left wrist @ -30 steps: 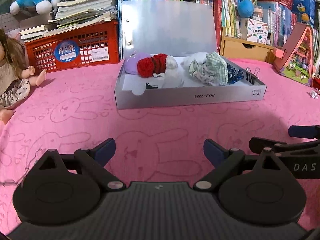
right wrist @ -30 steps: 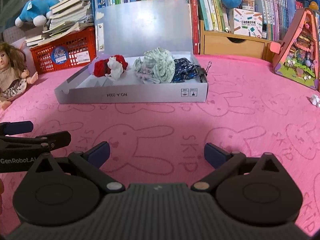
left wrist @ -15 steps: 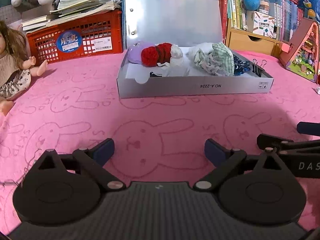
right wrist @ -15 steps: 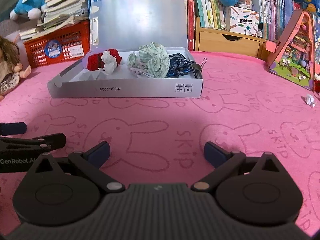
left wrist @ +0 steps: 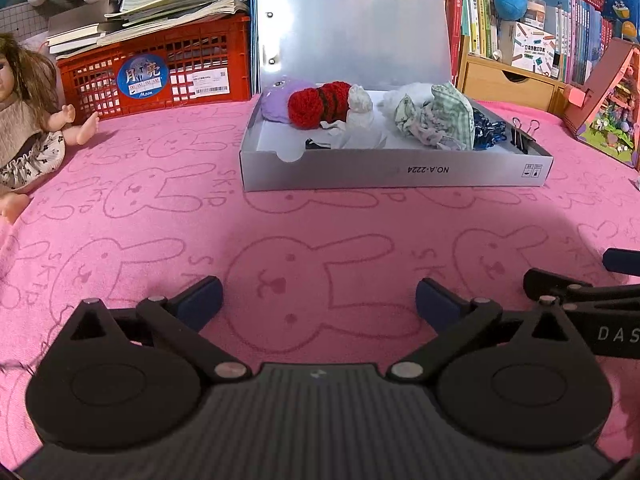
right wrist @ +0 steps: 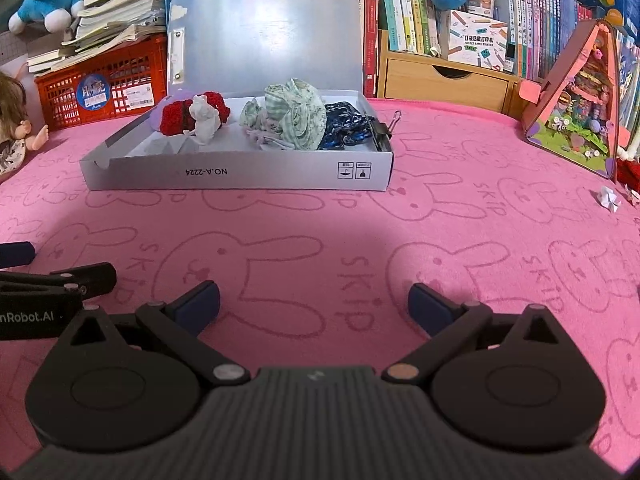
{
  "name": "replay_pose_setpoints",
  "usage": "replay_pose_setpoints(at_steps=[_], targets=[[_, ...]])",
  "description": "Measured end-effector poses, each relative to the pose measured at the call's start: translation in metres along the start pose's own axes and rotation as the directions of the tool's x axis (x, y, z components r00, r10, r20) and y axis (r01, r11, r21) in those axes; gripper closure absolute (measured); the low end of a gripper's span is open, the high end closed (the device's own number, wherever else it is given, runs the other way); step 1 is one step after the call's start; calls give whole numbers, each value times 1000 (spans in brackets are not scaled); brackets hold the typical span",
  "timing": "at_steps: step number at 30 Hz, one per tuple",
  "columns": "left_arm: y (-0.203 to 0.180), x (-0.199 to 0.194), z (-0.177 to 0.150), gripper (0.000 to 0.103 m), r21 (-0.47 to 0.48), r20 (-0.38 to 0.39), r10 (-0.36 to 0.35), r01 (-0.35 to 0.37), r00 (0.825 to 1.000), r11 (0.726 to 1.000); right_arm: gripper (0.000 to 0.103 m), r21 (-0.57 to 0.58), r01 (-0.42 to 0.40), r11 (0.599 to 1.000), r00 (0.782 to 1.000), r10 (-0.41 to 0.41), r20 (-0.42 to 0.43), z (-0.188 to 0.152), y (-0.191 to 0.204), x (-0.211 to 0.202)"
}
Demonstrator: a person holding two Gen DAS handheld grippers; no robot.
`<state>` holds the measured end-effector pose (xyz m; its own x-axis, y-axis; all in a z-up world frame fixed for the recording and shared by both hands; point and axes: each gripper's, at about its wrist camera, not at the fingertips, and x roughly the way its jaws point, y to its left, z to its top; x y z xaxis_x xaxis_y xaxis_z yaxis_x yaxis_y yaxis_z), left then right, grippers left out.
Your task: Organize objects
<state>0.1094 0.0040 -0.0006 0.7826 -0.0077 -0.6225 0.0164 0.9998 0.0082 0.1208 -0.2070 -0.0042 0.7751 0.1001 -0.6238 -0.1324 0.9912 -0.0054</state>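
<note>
A grey cardboard box [left wrist: 392, 172] [right wrist: 236, 176] with its lid up stands on the pink cloth ahead of both grippers. In it lie a red knitted piece [left wrist: 316, 104] [right wrist: 176, 114], a white piece [left wrist: 360, 106] [right wrist: 204, 120], a purple piece [left wrist: 276, 98], green-checked cloth [left wrist: 444, 120] [right wrist: 296, 116], dark blue cloth [left wrist: 486, 132] [right wrist: 344, 128] and a black binder clip [left wrist: 520, 138] [right wrist: 382, 130]. My left gripper [left wrist: 318, 304] is open and empty, well short of the box. My right gripper [right wrist: 314, 302] is open and empty, beside the left one.
A doll [left wrist: 24, 120] sits at the left. A red crate [left wrist: 156, 72] with stacked books, a wooden drawer [right wrist: 444, 80] and bookshelves stand behind. A pink toy house [right wrist: 576, 104] stands at the right, with small folded paper [right wrist: 608, 199] in front.
Both grippers have tilted and shifted slightly, so the box sits lower and nearer in both views. Both stay open and empty.
</note>
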Motion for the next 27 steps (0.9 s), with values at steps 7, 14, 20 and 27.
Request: replay_pose_setpoints(at_steps=[7,14,20,27], targets=[[-1,-2,-3,0,-3,11,9,-9,1000,1000,0,1,3,1000,1000,-3,12,-4,1,-2],[-2,-3,-4,0,-3,11,10,-10,1000,1000,0,0,4,1000,1000,-4,13,-4,1,-3],[-1,-3,-4,0,-3,11,10,-10,1000,1000,0,0,4,1000,1000,-4,13,-4,1,-3],[-1,-3,-4,0,-3,11,10,-10,1000,1000,0,0,4,1000,1000,-4,13,-4,1,-3]])
